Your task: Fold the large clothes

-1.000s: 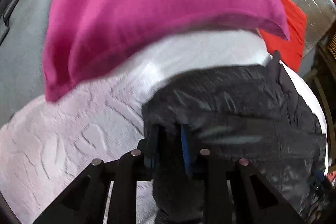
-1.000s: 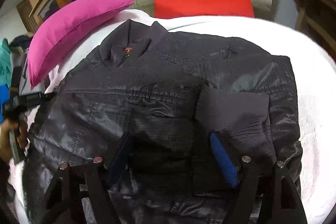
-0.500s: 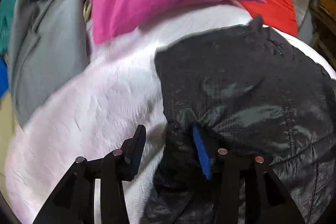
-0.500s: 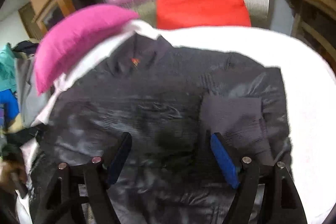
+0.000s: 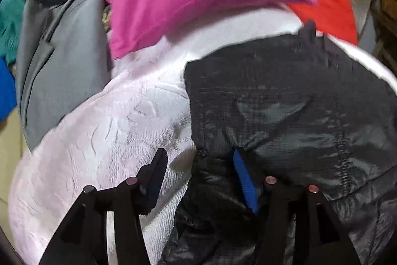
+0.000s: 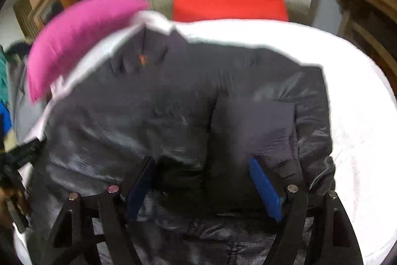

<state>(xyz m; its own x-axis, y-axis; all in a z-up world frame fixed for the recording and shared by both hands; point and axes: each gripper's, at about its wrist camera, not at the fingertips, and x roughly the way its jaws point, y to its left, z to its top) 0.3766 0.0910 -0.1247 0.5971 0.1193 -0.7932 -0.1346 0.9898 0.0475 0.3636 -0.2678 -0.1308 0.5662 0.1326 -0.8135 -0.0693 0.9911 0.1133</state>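
A dark jacket (image 6: pixel 188 116) lies spread on the white bedspread (image 5: pixel 99 135), filling the centre of the right wrist view, sleeve apparently folded in. The left gripper (image 5: pixel 198 168), jaws wide and empty, straddles its edge at lower centre; the right gripper (image 6: pixel 201 178) hovers open, holding nothing, seemingly poised for the next fold
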